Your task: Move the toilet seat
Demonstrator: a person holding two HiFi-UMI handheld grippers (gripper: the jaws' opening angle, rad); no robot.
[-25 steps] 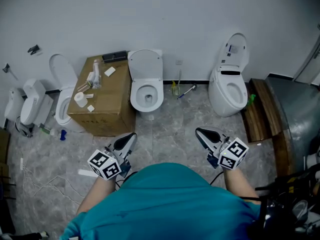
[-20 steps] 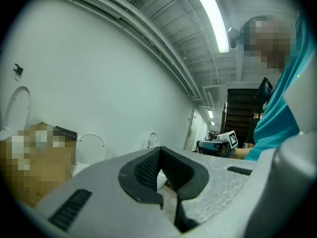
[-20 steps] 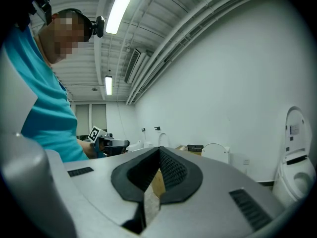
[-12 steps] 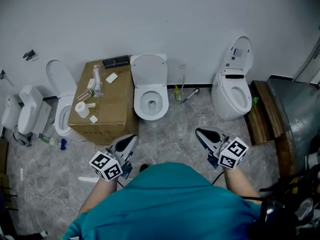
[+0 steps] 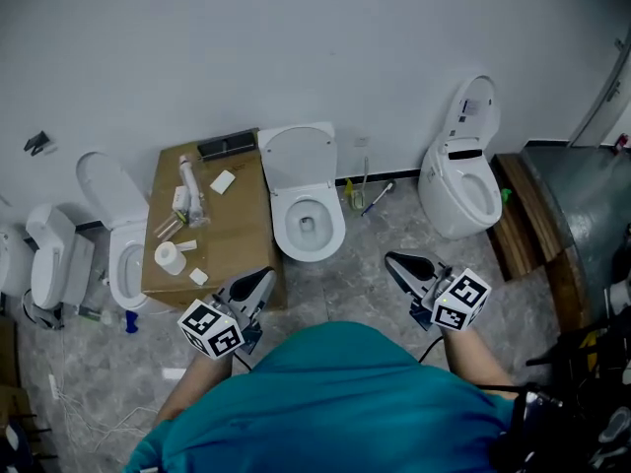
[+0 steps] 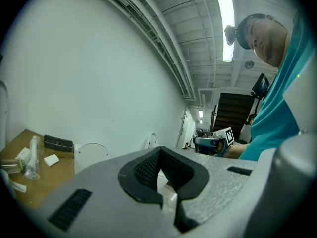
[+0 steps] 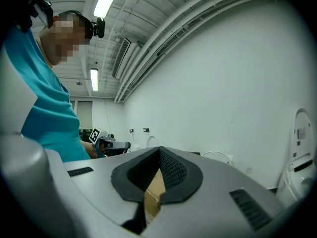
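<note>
The white middle toilet (image 5: 309, 221) stands against the back wall with its lid (image 5: 300, 156) raised upright. The lid also shows as a white arc (image 6: 92, 149) in the left gripper view. Both grippers are held low in front of the person's chest, well short of the toilet. My left gripper (image 5: 263, 276) (image 6: 159, 149) is shut and empty, and points toward the box's near corner. My right gripper (image 5: 392, 260) (image 7: 159, 149) is shut with nothing in it, over the floor to the right of the bowl.
A cardboard box (image 5: 217, 227) with a roll, tubes and small items stands left of the middle toilet. Another toilet (image 5: 457, 191) is at the right by a wooden step (image 5: 523, 215), and one more (image 5: 120, 254) at the left. Brushes (image 5: 370, 197) lean by the wall.
The head view has shifted: the toilets and the box now sit lower and further right in it. Both grippers stay shut in the same place before the chest.
</note>
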